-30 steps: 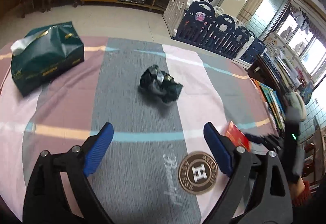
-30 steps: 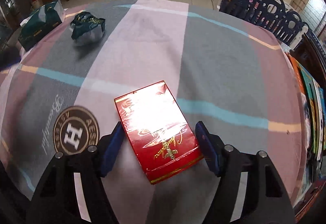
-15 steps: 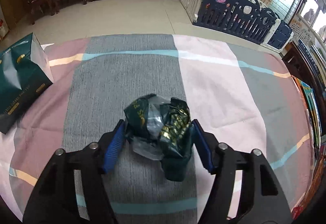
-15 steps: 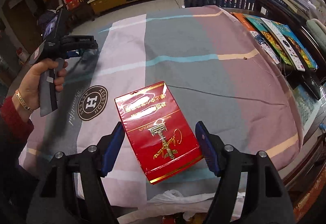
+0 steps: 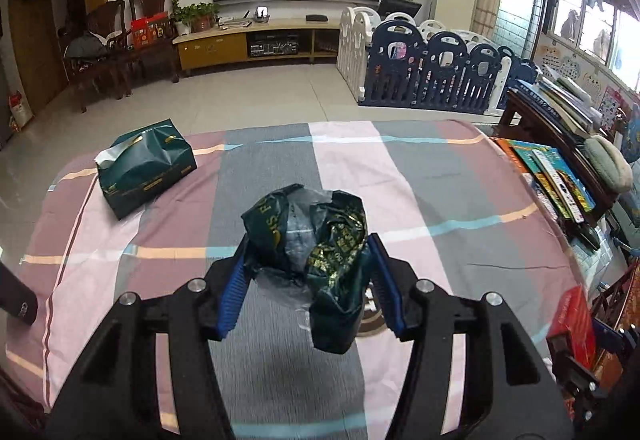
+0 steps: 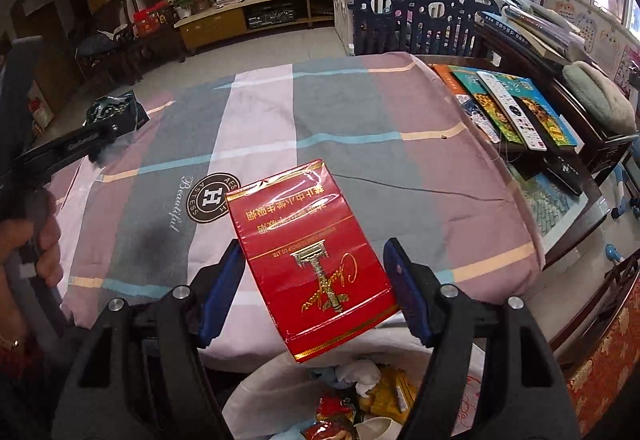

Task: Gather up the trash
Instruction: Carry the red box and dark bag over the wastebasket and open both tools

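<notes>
Crumpled wrapper (image 5: 308,236) | L gripper (image 5: 308,272) just clamped it, lifted | R gripper (image 6: 316,280) grips red box (image 6: 308,248) past table edge (image 6: 516,200)

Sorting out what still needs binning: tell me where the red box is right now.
The red box is held in the right claw, raised over the near table edge, just above the white-lined trash bin. In the left wrist view it shows at lower right.

crumpled dark green plastic wrapper (image 5: 316,240), gold print, mid frame | glossy red carton (image 6: 316,260), gold lettering, centre | striped cloth (image 5: 400,168) pink/grey/mauve with thin blue and peach lines | dark green tissue pack (image 5: 146,168) upper left
</notes>
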The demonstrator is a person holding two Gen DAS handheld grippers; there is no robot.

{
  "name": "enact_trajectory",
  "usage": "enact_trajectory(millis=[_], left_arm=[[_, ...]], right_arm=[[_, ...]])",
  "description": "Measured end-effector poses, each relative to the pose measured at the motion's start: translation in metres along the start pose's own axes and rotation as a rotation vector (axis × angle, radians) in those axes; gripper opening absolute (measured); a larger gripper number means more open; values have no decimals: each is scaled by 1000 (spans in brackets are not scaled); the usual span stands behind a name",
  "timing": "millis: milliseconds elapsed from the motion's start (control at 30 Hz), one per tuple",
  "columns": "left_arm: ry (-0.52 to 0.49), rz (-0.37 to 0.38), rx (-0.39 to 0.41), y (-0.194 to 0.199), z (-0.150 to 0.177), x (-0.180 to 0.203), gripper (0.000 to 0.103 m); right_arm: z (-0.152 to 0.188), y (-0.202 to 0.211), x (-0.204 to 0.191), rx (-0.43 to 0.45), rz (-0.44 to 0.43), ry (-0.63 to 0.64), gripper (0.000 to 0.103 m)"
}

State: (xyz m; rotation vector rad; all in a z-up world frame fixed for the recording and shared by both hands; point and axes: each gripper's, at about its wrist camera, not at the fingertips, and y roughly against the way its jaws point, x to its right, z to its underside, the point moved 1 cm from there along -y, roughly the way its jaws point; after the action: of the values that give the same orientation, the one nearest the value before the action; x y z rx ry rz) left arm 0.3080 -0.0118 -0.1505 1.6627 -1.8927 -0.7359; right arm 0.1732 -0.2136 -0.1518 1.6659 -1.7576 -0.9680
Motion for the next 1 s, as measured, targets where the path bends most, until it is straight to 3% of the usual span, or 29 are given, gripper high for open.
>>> enact_trajectory(millis=[167, 333, 567, 833, 1000], left_arm=[[14, 31, 45, 74, 21, 6, 57], [8, 12, 101, 137, 41, 17, 57], [-32, 10, 153, 206, 73, 38, 57], [-88, 61, 174, 247, 94, 73, 57], [-116, 92, 170, 248, 96, 90, 57]], right_arm=[[13, 39, -2, 40, -12, 28, 70], [23, 82, -7, 89, -9, 67, 70], [44, 127, 3, 118, 41, 105, 70], [75, 172, 36, 150, 99, 86, 70], [89, 168, 52, 115, 122, 61, 70]])
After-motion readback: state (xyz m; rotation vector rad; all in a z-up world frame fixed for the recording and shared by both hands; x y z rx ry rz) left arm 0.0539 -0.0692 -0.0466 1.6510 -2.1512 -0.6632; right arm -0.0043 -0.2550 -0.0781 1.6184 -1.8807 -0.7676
